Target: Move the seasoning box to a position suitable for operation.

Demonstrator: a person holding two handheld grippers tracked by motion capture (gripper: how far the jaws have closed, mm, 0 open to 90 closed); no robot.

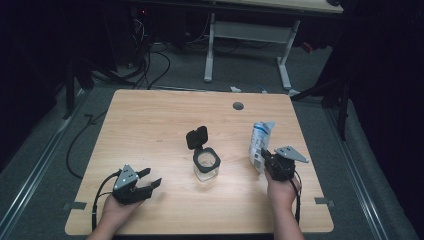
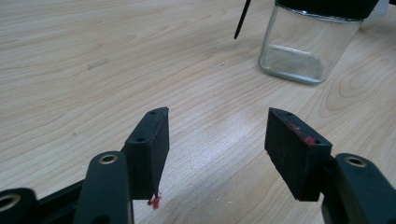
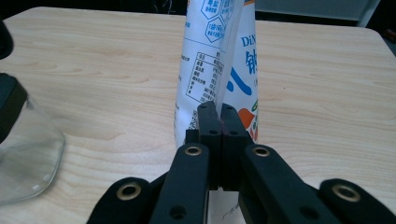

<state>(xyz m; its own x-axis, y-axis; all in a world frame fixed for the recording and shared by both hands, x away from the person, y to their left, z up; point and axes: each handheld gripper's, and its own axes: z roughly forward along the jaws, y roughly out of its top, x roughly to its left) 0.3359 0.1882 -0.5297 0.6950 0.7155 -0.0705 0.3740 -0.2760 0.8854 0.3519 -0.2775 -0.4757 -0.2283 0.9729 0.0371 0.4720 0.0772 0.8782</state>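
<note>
Upright, white blue-printed pouch, seam pinched.

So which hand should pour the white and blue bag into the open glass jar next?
The right. The right gripper is already shut on the white and blue printed pouch, beside the square glass jar with its black lid flipped up. The left gripper is open and holds nothing.

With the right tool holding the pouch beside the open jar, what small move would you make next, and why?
Probably carry the pouch sideways over the glass jar. The right tool is clamped on the pouch's seam, the jar's black lid stands flipped open, and the jar looks empty. The left tool is open and could steady the jar.
</note>
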